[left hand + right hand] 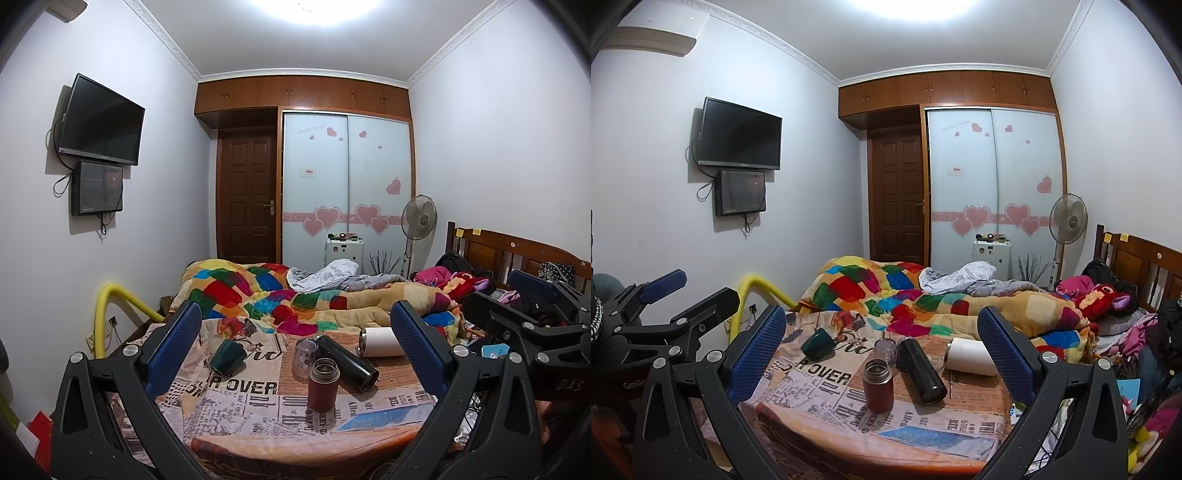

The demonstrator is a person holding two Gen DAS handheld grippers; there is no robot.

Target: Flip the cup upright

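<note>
White walls [498,129] meet a brightly lit ceiling [306,40]. A black wall-mounted television [101,120] hangs left. A dark brown wooden door [247,199] stands beside frosted sliding wardrobe doors with pink hearts [347,177]. A pedestal fan [419,216] stands near the wooden headboard [517,251].

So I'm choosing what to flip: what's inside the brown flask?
The brown flask stands upright with no lid. Only its steel rim and a dark inside show; whether it holds any liquid cannot be seen.
</note>
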